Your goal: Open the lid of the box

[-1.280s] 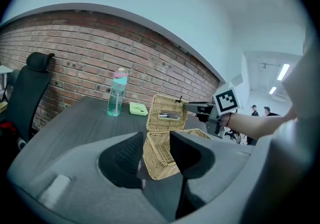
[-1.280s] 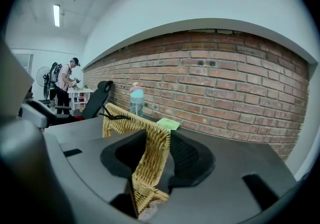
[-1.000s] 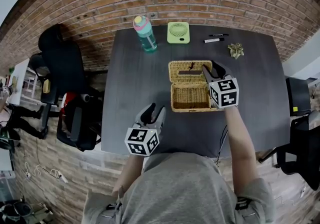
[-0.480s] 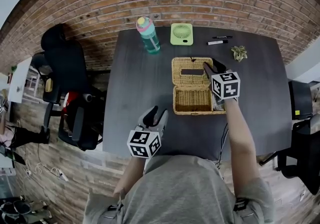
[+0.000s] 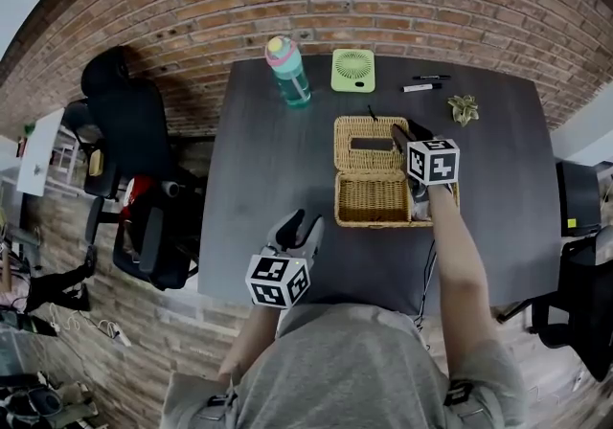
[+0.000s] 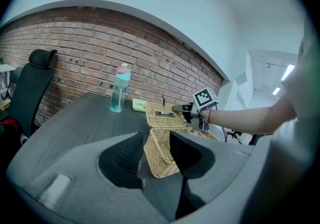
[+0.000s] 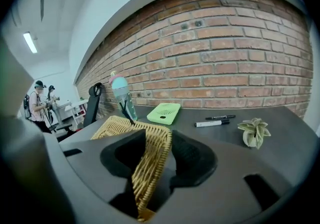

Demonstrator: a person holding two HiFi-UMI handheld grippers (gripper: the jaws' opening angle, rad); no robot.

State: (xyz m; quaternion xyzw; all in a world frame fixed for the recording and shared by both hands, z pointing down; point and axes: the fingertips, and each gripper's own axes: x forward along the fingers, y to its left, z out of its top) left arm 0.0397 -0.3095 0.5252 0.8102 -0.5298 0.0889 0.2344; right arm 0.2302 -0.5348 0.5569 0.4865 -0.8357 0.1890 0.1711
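Observation:
A woven wicker box (image 5: 372, 199) stands open at the middle of the dark table (image 5: 268, 169). Its lid (image 5: 369, 142) is swung back toward the brick wall, with a dark slot in its panel. My right gripper (image 5: 402, 135) is shut on the lid's right rim, and in the right gripper view the wicker rim (image 7: 150, 153) runs between the two pads. The left gripper (image 5: 299, 226) hovers open and holds nothing near the table's front edge, apart from the box. In the left gripper view the box (image 6: 159, 160) shows beyond the gap between the jaws, with the lid (image 6: 162, 116) and right gripper (image 6: 177, 109) behind.
Along the wall side of the table stand a teal bottle (image 5: 287, 70), a green fan (image 5: 352, 70), a marker (image 5: 421, 86) and a small plant (image 5: 465, 109). A black office chair (image 5: 124, 130) is left of the table. People stand far off in the right gripper view.
The right gripper has sunk with the lid's rim in it, and the lid has tipped farther back toward the wall. The left gripper has stayed where it was.

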